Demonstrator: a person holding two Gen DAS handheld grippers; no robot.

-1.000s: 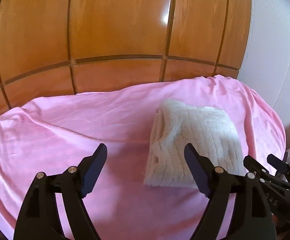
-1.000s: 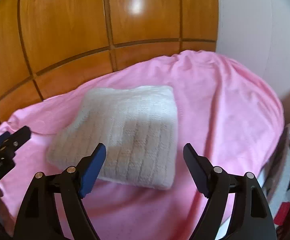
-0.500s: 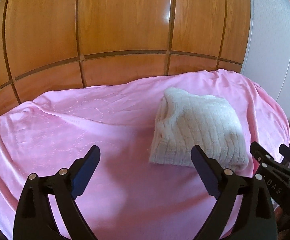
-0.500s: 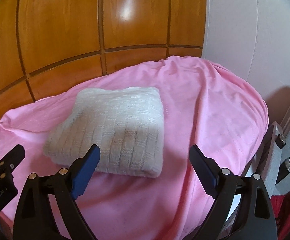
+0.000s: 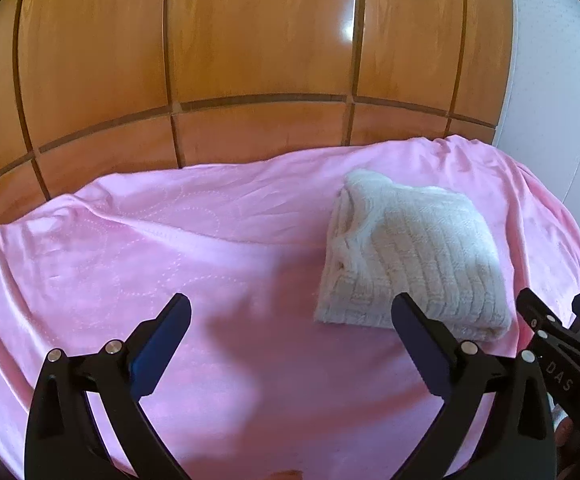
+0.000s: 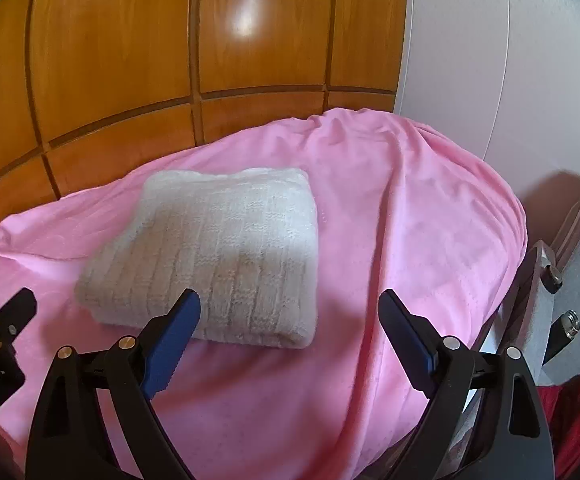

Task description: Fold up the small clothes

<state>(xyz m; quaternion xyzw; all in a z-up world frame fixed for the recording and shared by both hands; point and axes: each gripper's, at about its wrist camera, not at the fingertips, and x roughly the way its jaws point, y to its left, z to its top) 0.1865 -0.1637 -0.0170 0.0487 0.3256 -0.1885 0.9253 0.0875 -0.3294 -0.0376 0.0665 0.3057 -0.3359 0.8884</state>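
A cream knitted garment [image 5: 409,256] lies folded into a thick rectangle on a pink blanket [image 5: 170,264]; it also shows in the right wrist view [image 6: 218,256]. My left gripper [image 5: 290,312] is open and empty, held above the blanket in front and to the left of the garment. My right gripper [image 6: 290,308] is open and empty, held just in front of the garment's near right corner. Neither gripper touches the garment. The right gripper's black frame [image 5: 561,352] shows at the right edge of the left wrist view.
A glossy wooden panelled wall [image 5: 250,60] stands right behind the blanket. A white wall [image 6: 509,60] is on the right. The blanket drops off at its right edge beside a grey frame with metal knobs [image 6: 561,280]. Something red [image 6: 569,408] lies low at right.
Both grippers have drawn back and up from the folded garment, which now sits farther from the fingers. Both stay open. The garment has not moved.
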